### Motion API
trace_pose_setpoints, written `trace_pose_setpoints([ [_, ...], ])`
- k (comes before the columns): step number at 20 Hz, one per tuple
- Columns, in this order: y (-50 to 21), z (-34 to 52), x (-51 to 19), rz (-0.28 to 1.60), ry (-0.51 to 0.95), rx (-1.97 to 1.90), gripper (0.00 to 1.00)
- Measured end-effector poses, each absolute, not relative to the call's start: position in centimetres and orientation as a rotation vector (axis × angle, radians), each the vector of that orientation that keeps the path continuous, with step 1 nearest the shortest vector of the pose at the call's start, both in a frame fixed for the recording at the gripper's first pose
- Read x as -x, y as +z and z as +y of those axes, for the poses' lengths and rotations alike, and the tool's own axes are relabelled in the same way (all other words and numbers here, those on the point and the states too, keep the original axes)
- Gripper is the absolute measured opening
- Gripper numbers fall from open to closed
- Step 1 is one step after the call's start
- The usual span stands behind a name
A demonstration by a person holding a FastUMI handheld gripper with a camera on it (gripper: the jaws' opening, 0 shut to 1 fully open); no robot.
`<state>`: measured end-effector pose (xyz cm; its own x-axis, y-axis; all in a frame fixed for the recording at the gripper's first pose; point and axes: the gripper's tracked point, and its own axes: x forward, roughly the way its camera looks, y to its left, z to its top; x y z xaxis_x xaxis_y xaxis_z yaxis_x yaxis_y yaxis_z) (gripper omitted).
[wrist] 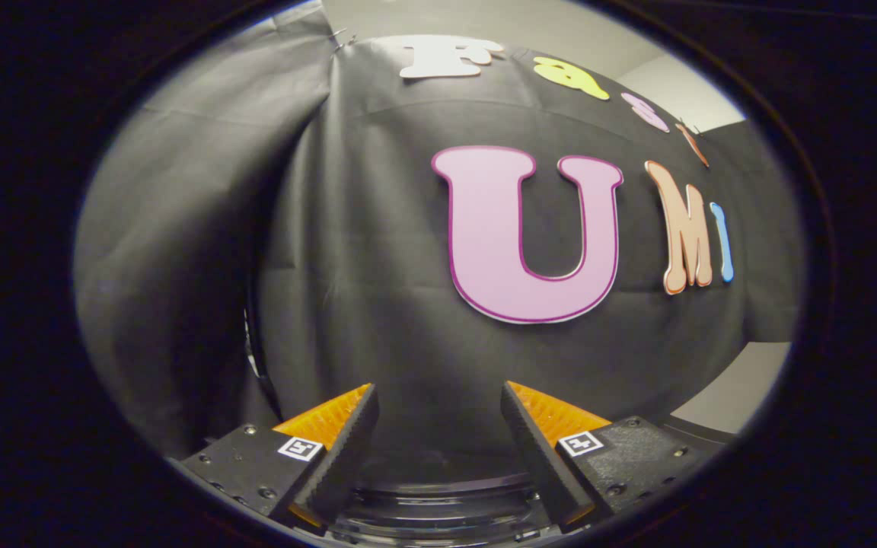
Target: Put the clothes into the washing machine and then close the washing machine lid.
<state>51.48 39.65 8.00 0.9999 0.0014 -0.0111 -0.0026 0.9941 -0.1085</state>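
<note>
Right now gripper wide open, holding nothing, facing black cloth wall. Glossy washer lid just below fingers: likely rigid, smooth, slippery; best taken at rim. Clothes' whereabouts: cannot tell.

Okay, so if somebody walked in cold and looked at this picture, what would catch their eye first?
First, the tongs: the two fingers stand apart with nothing between them, pointing at the black cloth wall that hangs in folds just beyond. Then, low between and beneath the fingers, a curved, glossy dark rim, possibly the washing machine's top, though too little shows to be sure.
</note>
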Motion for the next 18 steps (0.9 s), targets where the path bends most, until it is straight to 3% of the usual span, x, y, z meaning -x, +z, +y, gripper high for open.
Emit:
trace_pose_setpoints([
  [7,3.5,38.7,-53.5,0.099,0.016,0.016,0.97],
  [18,4.6,38.8,-52.4,0.035,0.069,0.032,0.97],
])
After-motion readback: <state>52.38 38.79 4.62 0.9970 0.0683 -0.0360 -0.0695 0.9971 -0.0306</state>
